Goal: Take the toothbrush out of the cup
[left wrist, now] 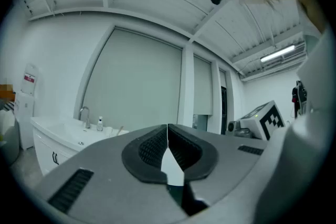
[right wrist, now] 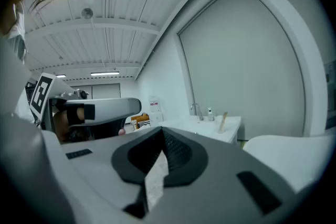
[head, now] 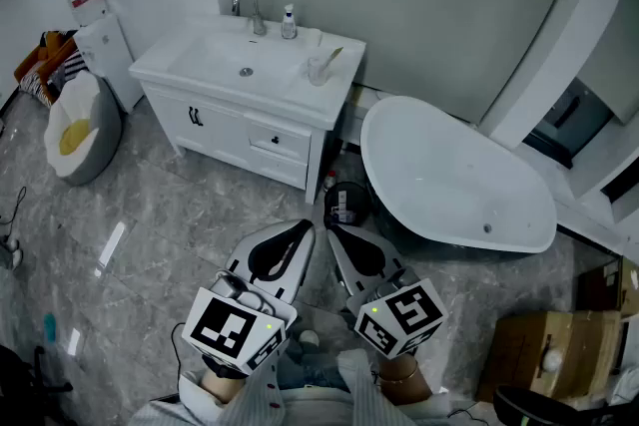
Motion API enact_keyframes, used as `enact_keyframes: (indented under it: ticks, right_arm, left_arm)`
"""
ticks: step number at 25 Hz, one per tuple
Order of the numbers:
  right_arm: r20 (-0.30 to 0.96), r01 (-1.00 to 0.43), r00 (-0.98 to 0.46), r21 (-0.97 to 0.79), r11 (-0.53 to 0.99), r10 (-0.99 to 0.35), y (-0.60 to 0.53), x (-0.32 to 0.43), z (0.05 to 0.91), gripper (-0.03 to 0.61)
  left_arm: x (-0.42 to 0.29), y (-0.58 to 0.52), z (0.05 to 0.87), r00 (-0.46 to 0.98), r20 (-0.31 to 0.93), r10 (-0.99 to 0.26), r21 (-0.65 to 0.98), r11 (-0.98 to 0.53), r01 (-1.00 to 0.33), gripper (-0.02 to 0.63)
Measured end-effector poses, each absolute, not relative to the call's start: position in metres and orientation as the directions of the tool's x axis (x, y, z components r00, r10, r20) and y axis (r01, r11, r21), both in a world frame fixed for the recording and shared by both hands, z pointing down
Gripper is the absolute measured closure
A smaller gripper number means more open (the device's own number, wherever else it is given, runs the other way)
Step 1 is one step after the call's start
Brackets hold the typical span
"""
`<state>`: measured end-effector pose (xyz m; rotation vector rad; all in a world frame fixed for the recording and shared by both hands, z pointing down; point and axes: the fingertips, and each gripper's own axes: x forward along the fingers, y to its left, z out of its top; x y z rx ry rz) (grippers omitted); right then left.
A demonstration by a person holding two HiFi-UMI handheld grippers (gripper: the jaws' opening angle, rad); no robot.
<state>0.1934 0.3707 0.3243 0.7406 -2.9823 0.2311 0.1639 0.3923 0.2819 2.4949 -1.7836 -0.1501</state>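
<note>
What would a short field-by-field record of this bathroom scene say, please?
toothbrush: stands tilted in the cup
cup: on the right side of the white vanity
soap bottle: beside the faucet
bathtub: right of the vanity
left gripper: jaws shut, empty, well short of the vanity
right gripper: jaws shut, empty, beside the left gripper
task: not yet begun

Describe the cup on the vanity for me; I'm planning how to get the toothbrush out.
The cup looks small and clear, glass or plastic. It stands upright on the white vanity top, right of the basin, near the front right corner. A pale toothbrush leans inside, its end sticking out up to the right. Nothing else touches it.
</note>
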Motion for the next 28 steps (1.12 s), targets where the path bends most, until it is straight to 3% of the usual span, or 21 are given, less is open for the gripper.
enact_keyframes:
  ticks: [28]
  right_arm:
    - [0.088,-0.438,-0.899,-0.167,0.884,-0.429,0.348,0.2,0.337,0.568]
  left_arm:
    - [0.16,0.374,0.288,0.269,-0.063,-0.961,0.115,-0.275,-0.955,0.594]
